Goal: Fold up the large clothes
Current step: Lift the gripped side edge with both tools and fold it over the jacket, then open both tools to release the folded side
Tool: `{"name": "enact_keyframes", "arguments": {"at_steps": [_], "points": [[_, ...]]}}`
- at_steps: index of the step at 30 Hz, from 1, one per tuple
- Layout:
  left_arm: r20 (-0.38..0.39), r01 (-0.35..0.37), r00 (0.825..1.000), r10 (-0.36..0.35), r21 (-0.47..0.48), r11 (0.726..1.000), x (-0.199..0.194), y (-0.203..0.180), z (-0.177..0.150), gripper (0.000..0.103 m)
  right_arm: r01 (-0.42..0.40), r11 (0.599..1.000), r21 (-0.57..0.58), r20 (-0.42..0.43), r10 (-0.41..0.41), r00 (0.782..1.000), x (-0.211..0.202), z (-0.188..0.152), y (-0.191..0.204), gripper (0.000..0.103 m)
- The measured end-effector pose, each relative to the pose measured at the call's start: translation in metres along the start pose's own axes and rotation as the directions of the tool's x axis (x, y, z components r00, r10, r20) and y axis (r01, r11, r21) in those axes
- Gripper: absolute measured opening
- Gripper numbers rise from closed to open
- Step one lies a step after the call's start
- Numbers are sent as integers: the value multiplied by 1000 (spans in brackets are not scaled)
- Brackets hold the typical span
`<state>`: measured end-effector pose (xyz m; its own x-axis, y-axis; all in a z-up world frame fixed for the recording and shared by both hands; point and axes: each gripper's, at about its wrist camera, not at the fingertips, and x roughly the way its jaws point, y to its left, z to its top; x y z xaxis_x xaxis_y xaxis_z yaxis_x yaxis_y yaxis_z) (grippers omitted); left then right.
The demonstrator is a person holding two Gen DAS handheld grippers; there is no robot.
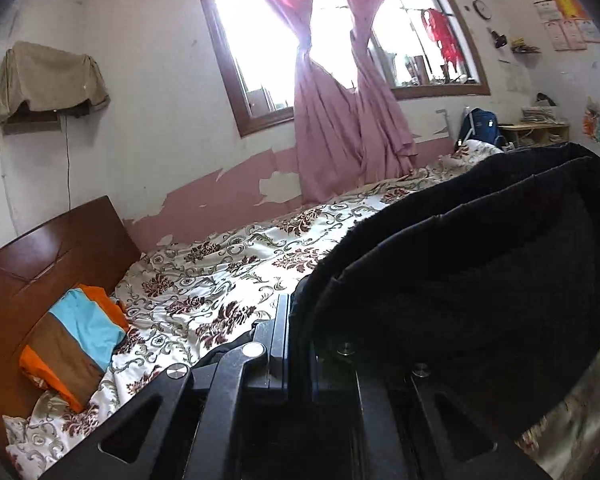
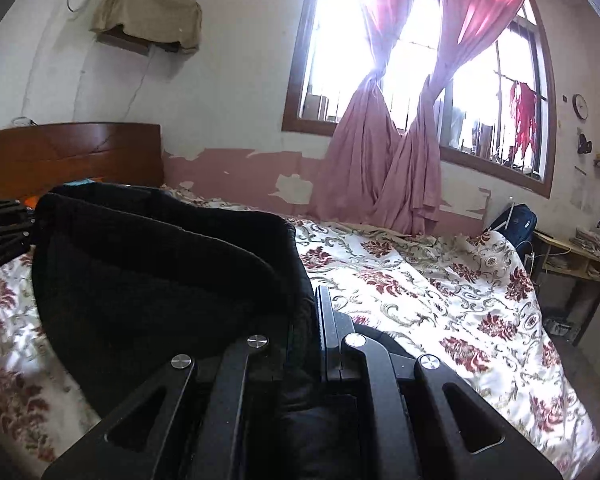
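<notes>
- Black garment (image 1: pixel 460 260) hangs pinched in the left gripper (image 1: pixel 300 320), jaws nearly closed.
- Right gripper (image 2: pixel 314 320) clamps its other end above the floral bedspread (image 2: pixel 420 280).

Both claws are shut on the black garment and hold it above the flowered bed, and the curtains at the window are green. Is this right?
Not entirely: the curtains are pink, as the right wrist view shows. The rest stands: the left claw and the right claw are shut on the black garment, above the flowered bed.
</notes>
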<state>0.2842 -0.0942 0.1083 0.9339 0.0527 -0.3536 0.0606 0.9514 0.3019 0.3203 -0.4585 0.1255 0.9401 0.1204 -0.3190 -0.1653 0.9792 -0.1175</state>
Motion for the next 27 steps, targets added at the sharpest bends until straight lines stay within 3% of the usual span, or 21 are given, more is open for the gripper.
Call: {"name": "enact_keyframes", "arguments": {"at_steps": [8, 18, 22, 27], "points": [[-57, -16, 998, 15, -9, 1000, 94, -22, 23, 7, 58, 998, 2, -72, -58, 996, 91, 9, -15, 8], [-198, 6, 980, -23, -90, 996, 179, -41, 6, 7, 74, 997, -8, -191, -74, 979, 181, -12, -19, 8], [-243, 28, 968, -66, -155, 987, 197, -35, -9, 10, 79, 997, -24, -229, -83, 970, 203, -23, -14, 8], [-207, 67, 971, -121, -252, 965, 191, -21, -15, 12, 75, 997, -22, -240, -78, 968, 207, -27, -13, 17]]}}
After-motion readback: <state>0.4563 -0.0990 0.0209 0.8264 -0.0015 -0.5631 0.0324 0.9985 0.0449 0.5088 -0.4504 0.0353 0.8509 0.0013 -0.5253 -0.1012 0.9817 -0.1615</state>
